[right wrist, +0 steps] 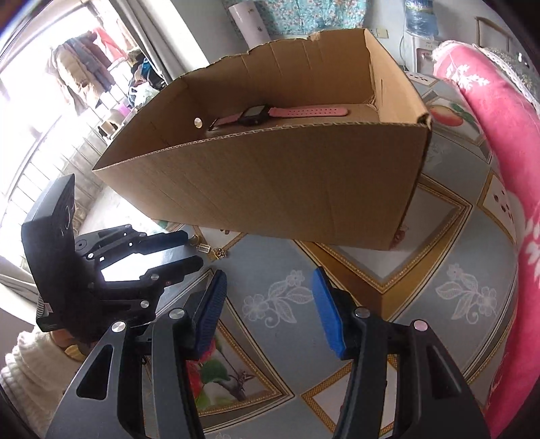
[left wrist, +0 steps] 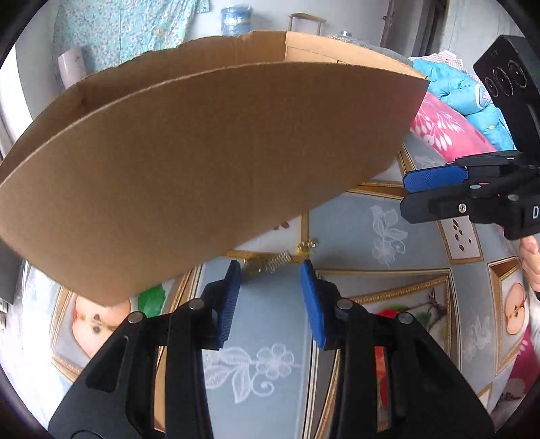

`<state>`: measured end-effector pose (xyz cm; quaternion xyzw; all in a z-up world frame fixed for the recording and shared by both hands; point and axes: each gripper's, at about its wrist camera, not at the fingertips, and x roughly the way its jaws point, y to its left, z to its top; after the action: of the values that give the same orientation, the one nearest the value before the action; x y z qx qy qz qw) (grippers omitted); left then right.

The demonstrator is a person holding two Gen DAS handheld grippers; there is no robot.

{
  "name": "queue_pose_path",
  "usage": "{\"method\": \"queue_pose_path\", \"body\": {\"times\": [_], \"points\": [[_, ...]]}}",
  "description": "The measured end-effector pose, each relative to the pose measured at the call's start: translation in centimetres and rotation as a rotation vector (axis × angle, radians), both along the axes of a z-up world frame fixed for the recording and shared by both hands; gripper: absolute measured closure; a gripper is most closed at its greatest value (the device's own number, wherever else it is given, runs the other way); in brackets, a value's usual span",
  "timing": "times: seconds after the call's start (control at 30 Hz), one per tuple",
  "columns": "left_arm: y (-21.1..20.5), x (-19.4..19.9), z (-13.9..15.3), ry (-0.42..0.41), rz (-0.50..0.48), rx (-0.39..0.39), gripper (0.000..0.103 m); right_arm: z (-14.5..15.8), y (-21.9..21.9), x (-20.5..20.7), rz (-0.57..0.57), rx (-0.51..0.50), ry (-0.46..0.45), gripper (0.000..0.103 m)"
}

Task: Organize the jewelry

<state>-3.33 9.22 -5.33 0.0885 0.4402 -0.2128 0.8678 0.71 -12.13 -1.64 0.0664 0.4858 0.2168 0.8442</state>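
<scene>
A small gold jewelry piece point(left wrist: 276, 260) lies on the patterned tablecloth just in front of an open cardboard box point(left wrist: 209, 145). My left gripper point(left wrist: 271, 270) is open, its blue pads on either side of the jewelry, just short of it. In the right wrist view the jewelry point(right wrist: 211, 249) lies by the box point(right wrist: 270, 189), with the left gripper point(right wrist: 184, 250) beside it. A pink-strapped watch point(right wrist: 270, 114) lies inside the box. My right gripper point(right wrist: 266, 283) is open and empty above the cloth; it shows at the right in the left wrist view point(left wrist: 422, 192).
A pink blanket point(right wrist: 499, 141) lies along the right side, with a blue quilt point(left wrist: 462, 91) behind it. The tablecloth point(right wrist: 297, 304) has flower and fruit prints. A water dispenser bottle point(left wrist: 236, 20) and a white roll point(right wrist: 249, 23) stand behind the box.
</scene>
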Motion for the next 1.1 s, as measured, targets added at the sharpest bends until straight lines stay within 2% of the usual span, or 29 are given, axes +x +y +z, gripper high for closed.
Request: {"method": "queue_pose_path", "body": {"times": [0.1, 0.17, 0.27, 0.4, 0.57, 0.7, 0.8, 1.0, 1.1], "points": [[-0.9, -0.3, -0.3, -0.038, -0.025, 0.044, 0.070, -0.1, 0.3, -0.2, 0.008, -0.009, 0.000, 0.051], [-1.0, -0.2, -0.1, -0.033, -0.019, 0.041, 0.077, -0.1, 0.5, -0.1, 0.012, -0.014, 0.000, 0.051], [-1.3, 0.0, -0.2, -0.038, -0.014, 0.059, 0.093, -0.1, 0.7, 0.0, 0.018, -0.021, 0.001, 0.051], [-1.5, -0.3, -0.2, -0.043, -0.026, 0.087, 0.093, -0.1, 0.6, 0.0, 0.020, -0.019, 0.009, 0.051], [-0.1, -1.8, -0.3, -0.018, -0.002, 0.047, 0.093, 0.1, 0.1, -0.1, 0.013, -0.019, 0.005, 0.051], [0.7, -3.7, -0.3, -0.022, 0.010, 0.060, 0.093, -0.2, 0.2, 0.2, 0.014, -0.018, 0.022, 0.051], [1.4, -4.7, 0.0, -0.028, 0.005, 0.038, 0.093, -0.3, 1.2, 0.9, 0.025, -0.031, 0.023, 0.051], [5.5, -4.6, 0.9, 0.070, 0.088, -0.151, 0.093, -0.5, 3.8, 1.7, 0.080, -0.060, 0.022, 0.051], [6.8, -4.7, 1.0, 0.073, 0.117, -0.183, 0.093, -0.9, 5.1, 2.0, 0.112, -0.070, 0.032, 0.051]]}}
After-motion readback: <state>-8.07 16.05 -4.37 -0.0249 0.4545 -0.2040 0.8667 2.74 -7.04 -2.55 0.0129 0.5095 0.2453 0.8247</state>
